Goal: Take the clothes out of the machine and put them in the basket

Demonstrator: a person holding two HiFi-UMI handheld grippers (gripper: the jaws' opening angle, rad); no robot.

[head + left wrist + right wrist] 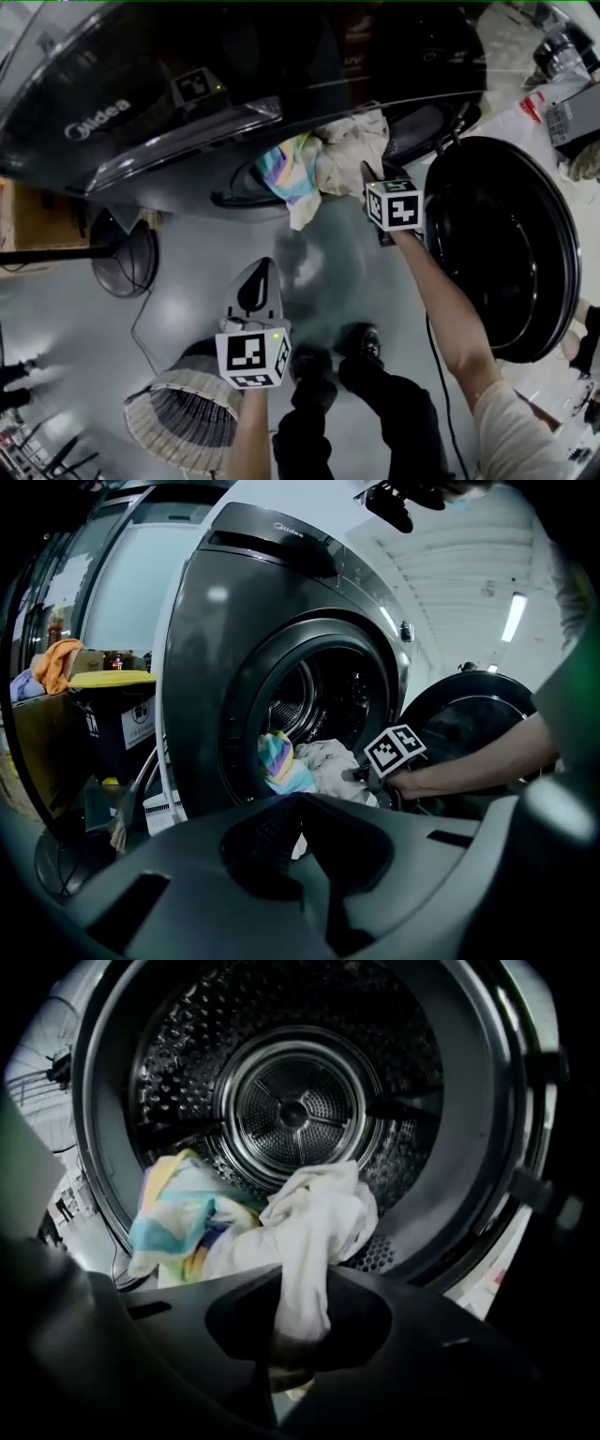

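The dark front-loading machine point(141, 112) stands with its round door point(506, 244) swung open to the right. A white cloth point(352, 150) and a striped pastel cloth point(286, 169) spill over the lip of the drum point(300, 1110). My right gripper point(367, 173) is at that lip, shut on a fold of the white cloth point(319, 1222), which runs down between its jaws. The pastel cloth point(173, 1218) lies to its left, not gripped. My left gripper point(265, 264) hangs lower in front of the machine, jaws together, holding nothing. The ribbed basket point(159, 398) stands on the floor below it.
A floor fan point(127, 258) stands left of the machine with a cable trailing across the grey floor. The person's shoes point(361, 342) are just in front of the drum. A yellow-lidded bin point(112, 682) and an orange cloth point(56, 658) sit to the machine's left.
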